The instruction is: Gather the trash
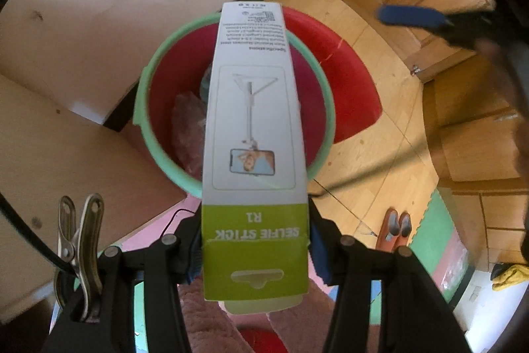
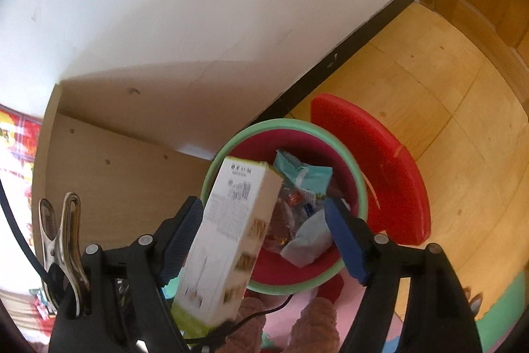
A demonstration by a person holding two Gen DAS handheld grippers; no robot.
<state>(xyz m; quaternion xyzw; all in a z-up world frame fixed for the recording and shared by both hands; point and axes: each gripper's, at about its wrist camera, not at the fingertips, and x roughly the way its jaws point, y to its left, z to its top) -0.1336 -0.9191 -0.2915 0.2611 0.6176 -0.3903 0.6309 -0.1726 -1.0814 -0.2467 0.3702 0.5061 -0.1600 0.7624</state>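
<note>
My left gripper (image 1: pixel 254 248) is shut on a long white and green selfie stick box (image 1: pixel 253 128), held by its green end with the far end over the bin. The bin (image 1: pixel 155 62) is red with a mint green rim and holds wrappers and plastic trash (image 2: pixel 304 204). In the right wrist view the same box (image 2: pixel 228 234) leans over the bin's (image 2: pixel 360 187) near rim. My right gripper (image 2: pixel 264 240) is open and empty just above the bin; the box passes between its fingers without being clamped.
A red lid (image 2: pixel 390 167) lies on the wooden floor beside the bin. A white wall with black skirting (image 2: pixel 347 55) runs behind it. A wooden panel (image 2: pixel 115 174) stands at left. Slippers (image 1: pixel 395 230) and foam mats (image 1: pixel 439 230) lie at right.
</note>
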